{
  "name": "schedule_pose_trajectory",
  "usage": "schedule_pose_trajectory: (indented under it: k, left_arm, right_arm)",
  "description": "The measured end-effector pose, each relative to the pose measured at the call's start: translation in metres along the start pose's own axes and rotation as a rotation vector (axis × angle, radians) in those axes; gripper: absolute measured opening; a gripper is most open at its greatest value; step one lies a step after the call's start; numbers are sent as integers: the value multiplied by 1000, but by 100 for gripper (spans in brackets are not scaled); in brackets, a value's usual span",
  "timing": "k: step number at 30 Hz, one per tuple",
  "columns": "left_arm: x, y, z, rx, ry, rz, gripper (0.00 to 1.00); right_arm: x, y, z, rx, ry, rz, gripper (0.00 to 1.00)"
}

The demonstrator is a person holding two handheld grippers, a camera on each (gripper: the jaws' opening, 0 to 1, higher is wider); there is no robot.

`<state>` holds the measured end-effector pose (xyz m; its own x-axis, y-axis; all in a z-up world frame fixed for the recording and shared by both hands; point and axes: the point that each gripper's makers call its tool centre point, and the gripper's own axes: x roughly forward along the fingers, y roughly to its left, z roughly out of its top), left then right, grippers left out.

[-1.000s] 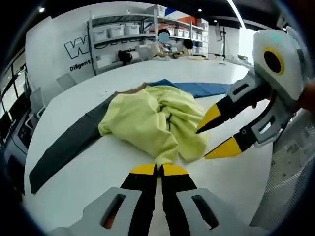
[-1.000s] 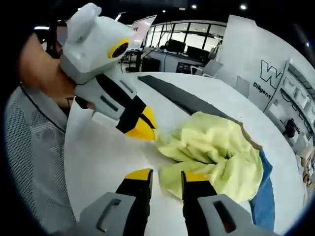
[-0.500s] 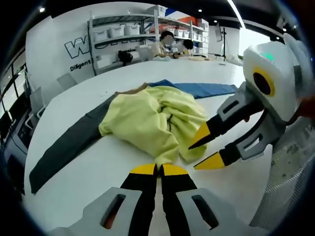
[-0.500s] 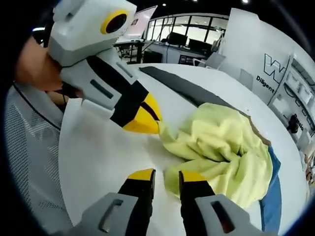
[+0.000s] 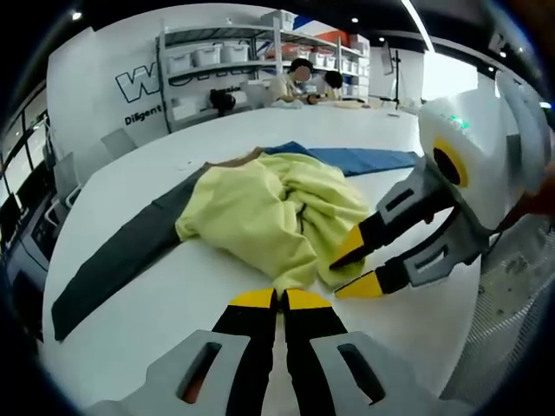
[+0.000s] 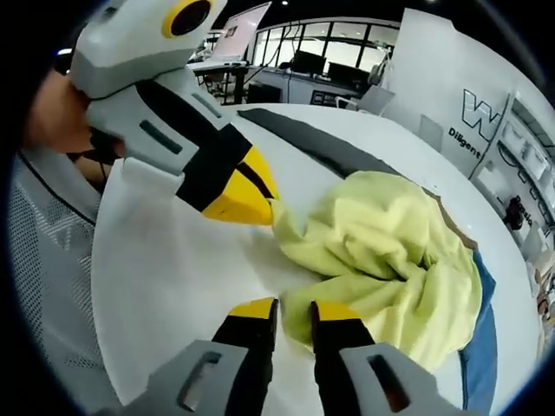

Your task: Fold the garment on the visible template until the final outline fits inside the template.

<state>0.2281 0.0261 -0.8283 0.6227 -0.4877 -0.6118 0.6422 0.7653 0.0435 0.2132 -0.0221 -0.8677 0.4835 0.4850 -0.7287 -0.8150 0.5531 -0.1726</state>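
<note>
A crumpled yellow-green garment (image 5: 269, 208) lies on the white table, over a dark grey strip (image 5: 121, 251) and a blue strip (image 5: 347, 158). My left gripper (image 5: 279, 299) is shut on the garment's near corner, which rises from its tips. In the right gripper view the left gripper (image 6: 260, 201) enters from the left, pinching a drawn-out corner of the garment (image 6: 381, 251). My right gripper (image 6: 293, 309) is open by a narrow gap at the garment's near fold. In the left gripper view the right gripper (image 5: 351, 267) comes in from the right, its yellow tips either side of that fold.
The white table (image 5: 173, 303) curves away, with its edge close on the person's side. A person's hand and mesh shirt (image 6: 52, 260) sit beside the grippers. Shelves with bins (image 5: 217, 61) and seated people (image 5: 312, 82) are at the back.
The right gripper has moved in onto the garment's near fold and its jaws have narrowed. The left gripper keeps its hold on the corner.
</note>
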Motion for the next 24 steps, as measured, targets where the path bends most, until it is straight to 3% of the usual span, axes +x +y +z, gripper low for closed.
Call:
schedule_pose_trajectory:
  k: [5, 11, 18, 24]
  left_arm:
    - [-1, 1, 1, -6, -1, 1, 0]
    - [-1, 2, 1, -2, 3, 5, 0]
    - [-4, 8, 0, 3, 8, 20, 0]
    - [-11, 13, 2, 6, 8, 27, 0]
  right_arm:
    - [-2, -3, -3, 1, 4, -15, 0]
    - [-11, -7, -1, 12, -4, -16, 0]
    - [-36, -15, -11, 0, 10, -33, 0]
    - [-60, -27, -12, 44, -13, -73, 0]
